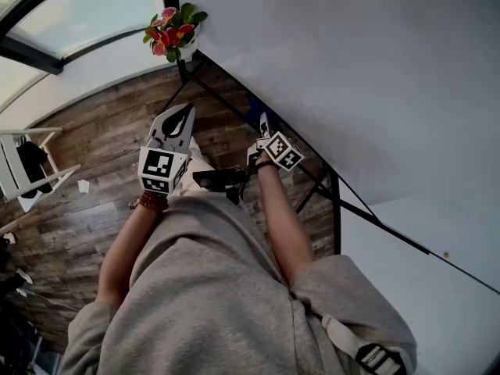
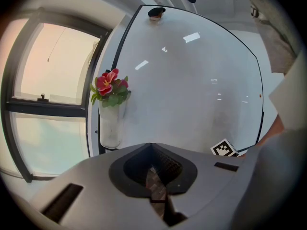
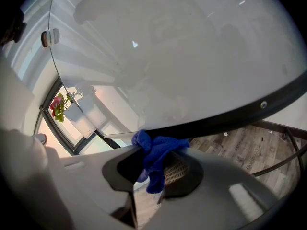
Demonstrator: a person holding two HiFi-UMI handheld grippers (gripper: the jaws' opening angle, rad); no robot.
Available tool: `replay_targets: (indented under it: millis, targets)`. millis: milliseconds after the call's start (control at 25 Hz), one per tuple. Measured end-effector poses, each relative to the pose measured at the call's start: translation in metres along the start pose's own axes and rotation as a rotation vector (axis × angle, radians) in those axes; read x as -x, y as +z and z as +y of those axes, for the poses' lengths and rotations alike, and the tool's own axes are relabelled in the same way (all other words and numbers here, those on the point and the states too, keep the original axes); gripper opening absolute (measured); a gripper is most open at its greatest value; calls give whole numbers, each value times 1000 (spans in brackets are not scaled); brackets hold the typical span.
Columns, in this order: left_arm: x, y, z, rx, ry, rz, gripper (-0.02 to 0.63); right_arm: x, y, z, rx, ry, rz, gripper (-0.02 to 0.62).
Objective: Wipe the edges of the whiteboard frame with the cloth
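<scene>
The right tool [image 3: 154, 169] is shut tight on a soft blue cloth [image 3: 156, 155]. The cloth is bunched up between the two jaws. Its top touches the thin black frame [image 3: 230, 116] of the big white whiteboard [image 3: 182, 51]. In the right gripper view the cloth sits at about 6 o'clock. The frame runs from there out to 3 o'clock.

The left tool [image 2: 154, 176] has its jaws pressed together with nothing in them. It faces the whiteboard but is held away from it. In the left gripper view a white pot of red and pink flowers [image 2: 110, 87] hangs at 9 o'clock, by the side of the board. A small dark eraser [image 2: 156, 12] sits at 12 o'clock on the board's top edge.

In the head view both tools are near the middle. The brown wood floor [image 1: 78, 217] is at 9 o'clock and the whiteboard fills 12 to 4 o'clock.
</scene>
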State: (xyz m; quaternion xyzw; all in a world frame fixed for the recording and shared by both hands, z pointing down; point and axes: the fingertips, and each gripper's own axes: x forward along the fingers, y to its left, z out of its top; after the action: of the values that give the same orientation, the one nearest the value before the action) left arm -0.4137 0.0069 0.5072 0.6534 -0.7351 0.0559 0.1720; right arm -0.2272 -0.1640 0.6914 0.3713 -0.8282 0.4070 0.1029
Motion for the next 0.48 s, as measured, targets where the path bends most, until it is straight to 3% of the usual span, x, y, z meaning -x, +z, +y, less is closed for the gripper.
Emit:
replay_targets:
  millis: [480]
  targets:
    - [-11,5,2,11,-13,-16,9,-16,0,25,-31,30,3,100]
